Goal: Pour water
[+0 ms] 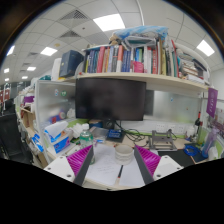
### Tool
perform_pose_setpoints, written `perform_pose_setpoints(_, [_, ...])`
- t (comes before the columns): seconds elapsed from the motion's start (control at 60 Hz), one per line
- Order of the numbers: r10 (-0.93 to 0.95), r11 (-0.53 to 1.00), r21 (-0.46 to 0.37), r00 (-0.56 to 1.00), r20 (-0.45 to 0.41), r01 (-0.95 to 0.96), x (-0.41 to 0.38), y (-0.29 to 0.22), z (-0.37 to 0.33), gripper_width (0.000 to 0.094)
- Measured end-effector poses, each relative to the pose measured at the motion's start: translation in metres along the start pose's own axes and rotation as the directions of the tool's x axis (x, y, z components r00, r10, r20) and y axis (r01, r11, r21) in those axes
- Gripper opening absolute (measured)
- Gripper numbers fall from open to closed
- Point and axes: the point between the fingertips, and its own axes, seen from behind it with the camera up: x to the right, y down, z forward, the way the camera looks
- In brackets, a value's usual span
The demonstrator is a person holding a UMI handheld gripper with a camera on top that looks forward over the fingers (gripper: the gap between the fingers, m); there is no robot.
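Note:
My gripper (114, 158) is open above a desk, its magenta pads (80, 160) spread wide with nothing held. A small white cup (124, 152) stands on the desk just ahead of the fingers, nearer the right one. A clear water bottle (89, 146) stands upright close to the left fingertip. Neither finger touches the cup or the bottle.
White paper sheets (104, 172) with a dark pen (120, 172) lie between the fingers. Beyond them stands a dark monitor (110, 98) under a shelf of books (140, 58). Blue boxes (55, 133) sit at the left and cables and clutter (165, 133) at the right.

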Motion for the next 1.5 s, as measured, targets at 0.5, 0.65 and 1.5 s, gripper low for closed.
perform_pose_setpoints(0.5, [0.041,0.997,-0.059,0.989,-0.143,-0.05,-0.12,0.073,0.222,0.0826])
perform_pose_setpoints(0.65, [0.015,1.0,-0.022,0.981,-0.195,-0.019,-0.11,0.069,0.24,0.0561])
perform_pose_setpoints(1.5, [0.974,0.228,-0.111,0.228,0.014,-0.967,-0.108,0.003,0.262,0.0254])
